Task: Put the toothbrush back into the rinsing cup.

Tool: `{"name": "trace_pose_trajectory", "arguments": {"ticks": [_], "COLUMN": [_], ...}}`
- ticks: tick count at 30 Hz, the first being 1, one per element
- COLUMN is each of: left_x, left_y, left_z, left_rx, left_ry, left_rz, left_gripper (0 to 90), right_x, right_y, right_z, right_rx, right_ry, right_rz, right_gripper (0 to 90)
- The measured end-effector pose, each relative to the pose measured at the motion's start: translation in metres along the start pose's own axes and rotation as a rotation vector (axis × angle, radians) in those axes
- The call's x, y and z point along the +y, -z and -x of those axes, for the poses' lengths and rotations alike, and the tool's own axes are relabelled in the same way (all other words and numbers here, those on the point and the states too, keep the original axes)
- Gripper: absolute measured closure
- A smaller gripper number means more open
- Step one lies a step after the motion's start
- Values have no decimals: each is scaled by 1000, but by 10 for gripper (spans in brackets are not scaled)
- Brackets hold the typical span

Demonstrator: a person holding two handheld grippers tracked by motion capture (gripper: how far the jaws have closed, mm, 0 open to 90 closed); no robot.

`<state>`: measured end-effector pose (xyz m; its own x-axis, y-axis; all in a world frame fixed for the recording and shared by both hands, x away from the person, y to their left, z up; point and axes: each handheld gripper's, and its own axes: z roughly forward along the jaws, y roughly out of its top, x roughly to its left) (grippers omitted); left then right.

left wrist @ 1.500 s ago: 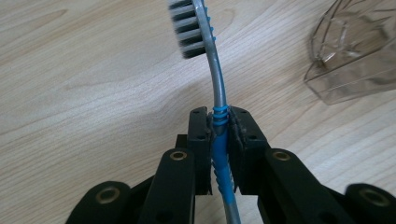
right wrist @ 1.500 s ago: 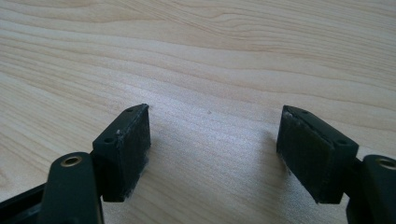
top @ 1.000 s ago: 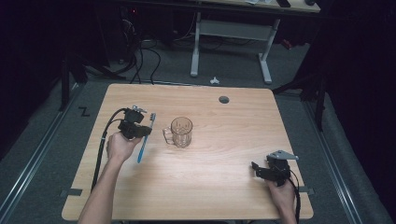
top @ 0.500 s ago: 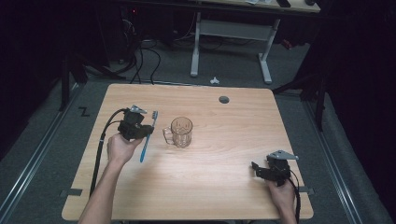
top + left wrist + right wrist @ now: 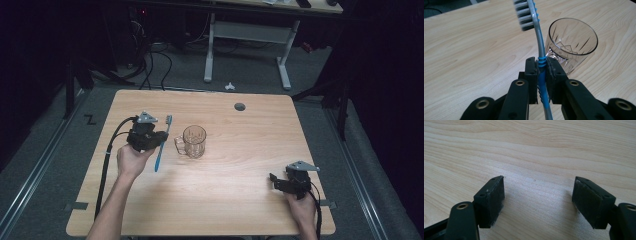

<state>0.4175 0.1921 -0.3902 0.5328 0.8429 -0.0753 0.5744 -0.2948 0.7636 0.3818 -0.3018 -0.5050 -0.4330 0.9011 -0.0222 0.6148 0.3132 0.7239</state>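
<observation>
High view: the left gripper (image 5: 159, 138) is clamped on the blue toothbrush (image 5: 162, 142) near the middle of its handle. The toothbrush runs lengthwise away from the person and slightly to the right. Its bristle head sticks out past the gripper on the far side, and its tail end extends out on the near side, toward the person's left hand (image 5: 131, 160). The glass mug (image 5: 193, 141) stands upright on the table (image 5: 240, 200), just to the right of the gripper, with its handle turned toward the gripper. The right gripper (image 5: 274, 181) rests well apart, at the table's near right corner.

Left gripper view: the jaws are closed on the ribbed blue section of the toothbrush (image 5: 541, 67). The grey neck curves up ahead of the jaws to the bristle head at the top edge. The mug (image 5: 571, 45) lies beyond the jaws, to the right.

Right gripper view: the right gripper (image 5: 539, 195) has its jaws wide apart over bare table (image 5: 529, 150), with nothing between them.
</observation>
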Motion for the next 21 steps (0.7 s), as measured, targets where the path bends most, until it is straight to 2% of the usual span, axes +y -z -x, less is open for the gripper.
{"name": "trace_pose_trajectory", "arguments": {"ticks": [15, 19, 21], "left_x": [3, 12, 15], "left_y": [-2, -1, -1], "left_z": [7, 10, 11], "left_rx": [-2, 12, 12], "left_ry": [-25, -62, -67], "left_rz": [44, 42, 49], "left_gripper": [806, 806, 806], "right_x": [0, 0, 0], "right_y": [0, 0, 0], "right_z": [0, 0, 0], "right_rx": [-1, 0, -1], "right_ry": [-2, -1, -2], "right_rz": [0, -1, 0], "right_gripper": [262, 262, 262]}}
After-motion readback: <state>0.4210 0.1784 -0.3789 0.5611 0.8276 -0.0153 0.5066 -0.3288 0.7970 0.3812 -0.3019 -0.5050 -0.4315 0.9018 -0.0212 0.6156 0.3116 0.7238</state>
